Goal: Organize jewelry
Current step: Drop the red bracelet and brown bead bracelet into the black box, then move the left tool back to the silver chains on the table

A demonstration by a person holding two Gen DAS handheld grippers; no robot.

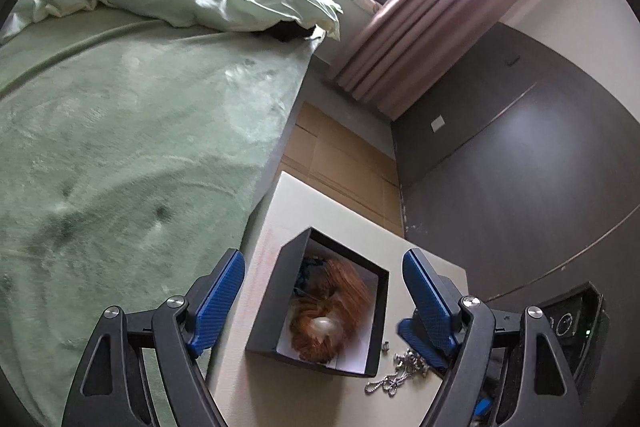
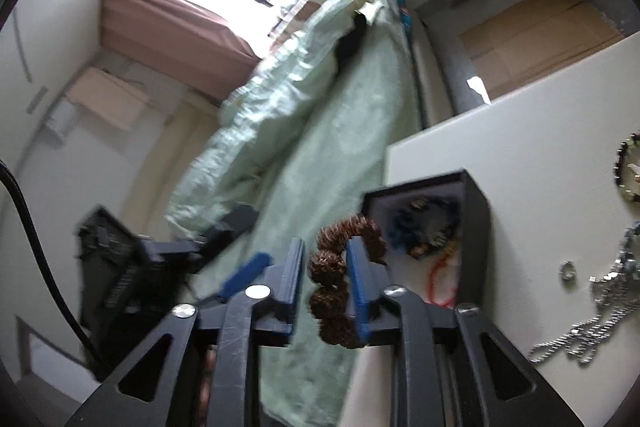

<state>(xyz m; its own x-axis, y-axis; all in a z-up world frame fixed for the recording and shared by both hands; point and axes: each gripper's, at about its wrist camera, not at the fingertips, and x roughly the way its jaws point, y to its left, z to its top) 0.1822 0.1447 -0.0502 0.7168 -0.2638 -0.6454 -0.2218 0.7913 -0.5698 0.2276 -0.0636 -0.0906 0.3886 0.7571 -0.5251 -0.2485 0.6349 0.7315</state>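
An open black jewelry box [image 1: 376,311] stands on a white table [image 1: 304,211]; it also shows in the right wrist view [image 2: 476,223]. Blurred orange-brown beads with a pale spot [image 1: 332,311] sit at its opening. My left gripper [image 1: 324,291] is open, its blue fingers astride the box. My right gripper [image 2: 326,267] is shut on a brown bead bracelet [image 2: 332,283], held at the box's left edge. Inside the box lie blue beads [image 2: 424,223] and a red cord [image 2: 438,283]. A silver chain [image 1: 396,371] lies right of the box; it also shows in the right wrist view [image 2: 600,303].
A bed with a green blanket [image 1: 132,147] runs along the table's left side. A small ring [image 2: 567,271] and a dark beaded bracelet [image 2: 624,167] lie on the table. Brown cardboard [image 1: 340,155] covers the floor beyond. A dark wall [image 1: 520,163] stands at the right.
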